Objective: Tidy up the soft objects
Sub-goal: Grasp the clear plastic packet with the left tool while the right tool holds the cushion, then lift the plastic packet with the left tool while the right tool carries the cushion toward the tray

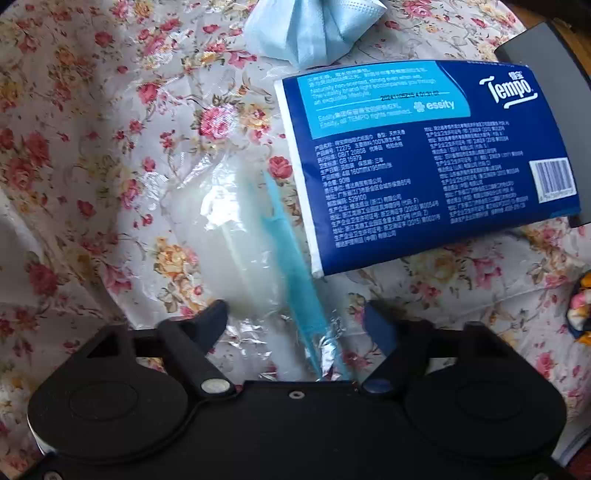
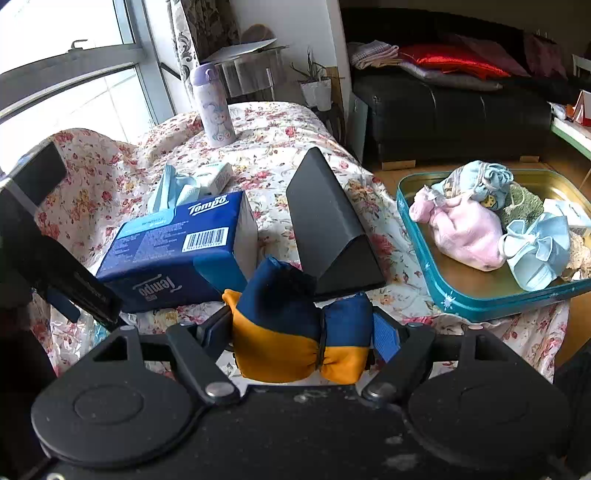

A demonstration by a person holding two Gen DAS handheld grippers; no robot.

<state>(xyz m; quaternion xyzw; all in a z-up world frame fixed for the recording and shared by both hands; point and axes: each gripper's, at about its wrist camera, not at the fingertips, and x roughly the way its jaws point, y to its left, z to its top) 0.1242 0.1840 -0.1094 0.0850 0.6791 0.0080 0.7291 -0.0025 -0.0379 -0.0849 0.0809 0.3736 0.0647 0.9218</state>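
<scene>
My right gripper (image 2: 301,332) is shut on a navy and orange fabric pouch (image 2: 295,332), held above the floral tablecloth. A teal-rimmed gold tin tray (image 2: 476,291) at the right holds several soft things: a pink pouch (image 2: 461,232), a light blue bow pouch (image 2: 535,251) and a blue-grey pouch (image 2: 476,181). My left gripper (image 1: 295,314) is open over a clear plastic packet with a blue stick (image 1: 291,251) that lies between its fingers. A blue face mask (image 1: 314,26) lies at the far edge.
A blue Tempo tissue pack (image 1: 424,162) lies on the cloth; it also shows in the right wrist view (image 2: 177,251). A black triangular case (image 2: 328,221) stands beside it. A purple bottle (image 2: 214,107) and a small white box (image 2: 216,177) stand farther back.
</scene>
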